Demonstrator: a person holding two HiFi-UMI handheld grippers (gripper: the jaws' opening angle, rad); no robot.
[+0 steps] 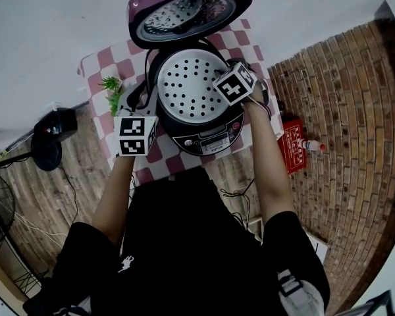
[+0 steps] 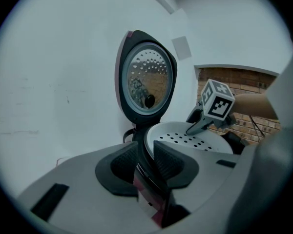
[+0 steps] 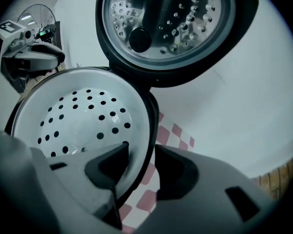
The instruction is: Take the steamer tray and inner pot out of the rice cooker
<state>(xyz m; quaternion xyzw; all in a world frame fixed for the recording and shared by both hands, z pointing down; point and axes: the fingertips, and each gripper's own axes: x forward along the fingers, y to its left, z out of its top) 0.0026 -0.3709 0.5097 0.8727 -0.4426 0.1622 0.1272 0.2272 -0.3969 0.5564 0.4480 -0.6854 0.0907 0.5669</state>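
The left claw [image 2: 145, 156] is pinched on the rim of the steamer tray [image 2: 195, 140]. The right claw [image 3: 138, 165] is spread astride the opposite rim, not pressing it. The tray is seated in the open rice cooker [image 1: 207, 140], set on the checkered bench [image 1: 240, 41].

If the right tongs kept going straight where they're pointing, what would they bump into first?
Most likely the steamer tray: its rim sits between the open right tongs, so pushing on, the inner tip would probably hit the tray's white wall first.
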